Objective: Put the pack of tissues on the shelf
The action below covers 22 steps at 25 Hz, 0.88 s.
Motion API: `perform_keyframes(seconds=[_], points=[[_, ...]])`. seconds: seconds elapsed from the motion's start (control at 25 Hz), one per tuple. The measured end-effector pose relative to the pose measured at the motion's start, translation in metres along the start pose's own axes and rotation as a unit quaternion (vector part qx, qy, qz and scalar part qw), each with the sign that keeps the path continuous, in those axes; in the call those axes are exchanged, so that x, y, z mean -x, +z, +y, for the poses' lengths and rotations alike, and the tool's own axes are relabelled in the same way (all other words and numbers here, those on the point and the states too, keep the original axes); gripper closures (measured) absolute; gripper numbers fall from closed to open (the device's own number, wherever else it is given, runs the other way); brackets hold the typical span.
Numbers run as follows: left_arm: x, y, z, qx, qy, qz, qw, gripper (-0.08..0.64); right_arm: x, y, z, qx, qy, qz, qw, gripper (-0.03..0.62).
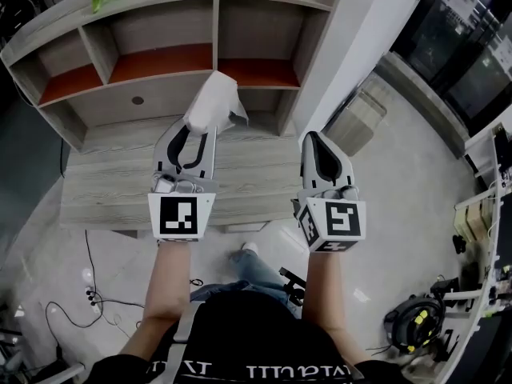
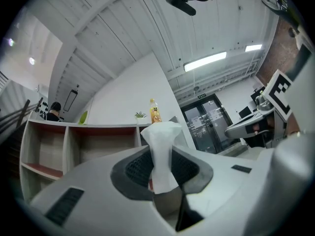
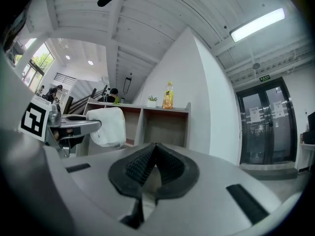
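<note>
1. The left gripper (image 1: 194, 134) pinches 1 pack of tissues (image 1: 214, 98) by its near end, so it juts over the desk's (image 1: 240, 174) back edge toward the shelf (image 1: 214, 22).
2. The right gripper (image 1: 316, 140) has its fingers pressed together on nothing, likely spare.
3. Count: 2 grippers, 1 pack, 1 bottle (image 2: 155, 113) on the shelf's top.

- Left gripper (image 2: 163, 168) — its dark ribbed pads (image 2: 138, 168) press on a pack of tissues (image 2: 161, 144), which is white, upright between them and crumpled at the top.
- Shelf unit (image 2: 54, 149) — stands behind the gripper; pale wood, open compartments, red-brown boards.
- On the shelf's top: orange bottle (image 2: 155, 112), small potted plant (image 2: 141, 115), green leaf-shaped item (image 2: 82, 117).
- Person (image 2: 51, 111), past the shelf's left end; only the head and shoulders show.
- Right gripper (image 2: 235, 130), side-on at right, with its marker cube (image 2: 279, 91).
- Glass double doors (image 2: 209, 124); ceiling strip light (image 2: 205, 61), lit.
</note>
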<state>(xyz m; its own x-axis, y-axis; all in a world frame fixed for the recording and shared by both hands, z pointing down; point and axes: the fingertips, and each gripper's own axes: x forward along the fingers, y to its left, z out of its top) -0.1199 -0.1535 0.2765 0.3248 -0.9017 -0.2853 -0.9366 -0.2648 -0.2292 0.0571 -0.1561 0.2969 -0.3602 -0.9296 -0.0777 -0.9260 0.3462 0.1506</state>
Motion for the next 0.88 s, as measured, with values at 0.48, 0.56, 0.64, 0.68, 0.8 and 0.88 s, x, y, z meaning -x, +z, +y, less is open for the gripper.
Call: perform_keyframes(seconds=[0.48, 0.56, 0.64, 0.68, 0.8, 0.88], points=[[-0.117, -0.016, -0.019, -0.008, 0.006, 0.003, 0.9999, 0.467, -0.08, -0.006, -0.086, -0.004, 0.012, -0.002, 1.0, 0.575], [-0.131, -0.019, -0.022, -0.011, 0.006, 0.005, 0.9999, 0.466, -0.091, -0.008, -0.1, -0.01, 0.01, -0.003, 1.0, 0.575], [-0.144, -0.021, -0.023, -0.014, 0.007, 0.004, 0.9999, 0.466, -0.102, -0.01, -0.11, -0.014, 0.012, -0.003, 1.0, 0.575], [-0.15, -0.022, -0.023, -0.016, 0.008, 0.003, 0.9998, 0.466, -0.107, -0.011, -0.114, -0.015, 0.013, -0.004, 1.0, 0.575], [-0.162, -0.027, -0.024, -0.019, 0.009, 0.006, 0.9998, 0.467, -0.119, -0.012, -0.123, -0.019, 0.015, -0.008, 1.0, 0.575], [-0.168, -0.03, -0.026, -0.019, 0.007, 0.008, 0.9997, 0.466, -0.124, -0.015, -0.127, -0.022, 0.016, -0.007, 1.0, 0.575]])
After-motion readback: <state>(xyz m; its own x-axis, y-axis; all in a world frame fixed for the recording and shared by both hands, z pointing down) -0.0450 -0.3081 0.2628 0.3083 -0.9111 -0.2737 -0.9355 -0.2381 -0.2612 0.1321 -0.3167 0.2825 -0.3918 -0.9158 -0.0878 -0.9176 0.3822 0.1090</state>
